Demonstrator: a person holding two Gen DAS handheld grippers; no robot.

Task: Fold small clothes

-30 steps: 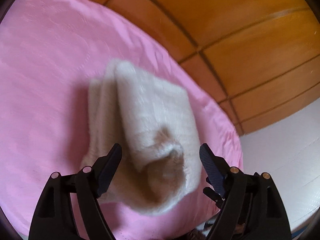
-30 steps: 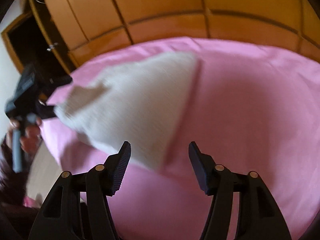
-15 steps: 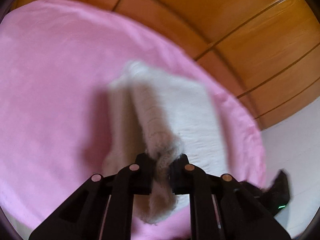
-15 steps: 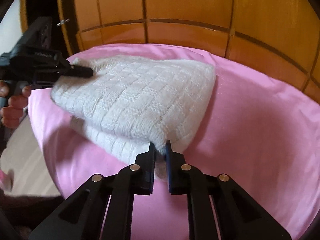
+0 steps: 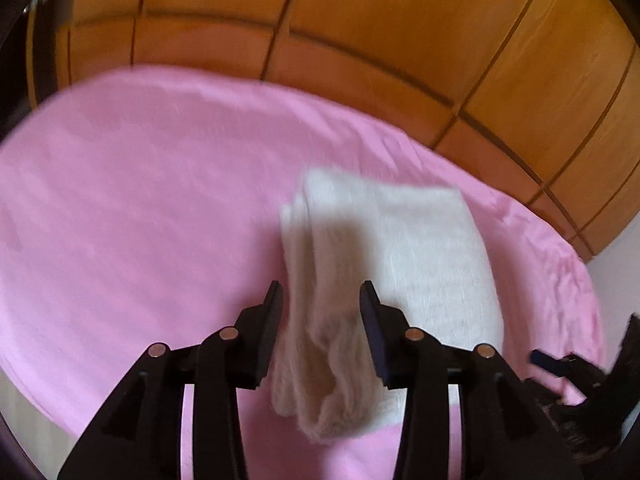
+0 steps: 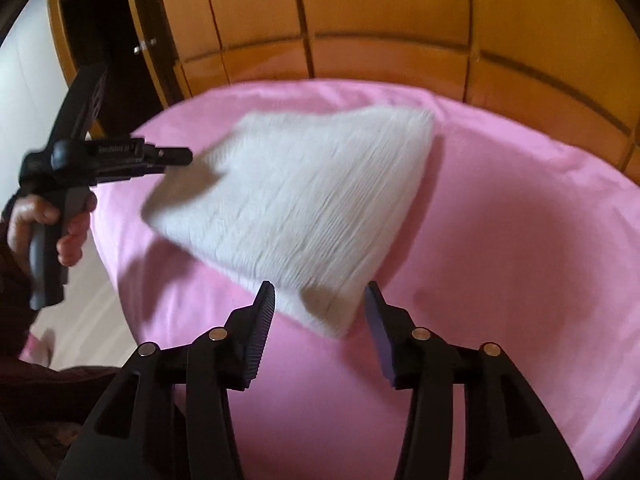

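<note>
A folded cream knitted garment (image 5: 404, 264) lies on the pink bedsheet (image 5: 140, 208). My left gripper (image 5: 320, 304) is open, its jaws either side of the garment's near folded end. In the right wrist view the garment (image 6: 304, 200) is blurred; my right gripper (image 6: 320, 300) is open with the near corner between its jaws. The left gripper (image 6: 176, 157) also shows there, at the garment's far left corner, held by a hand (image 6: 52, 220). The right gripper's tip (image 5: 548, 360) shows at the lower right of the left wrist view.
Orange wooden wardrobe panels (image 6: 380, 20) stand behind the bed. A dark open doorway (image 6: 100, 52) is at the left. Pale floor (image 6: 80, 320) lies beside the bed's left edge. A white wall (image 5: 616, 264) is at the right.
Half a second ago both grippers were shut on the garment's corners. Now both are open and the garment lies loose on the sheet.
</note>
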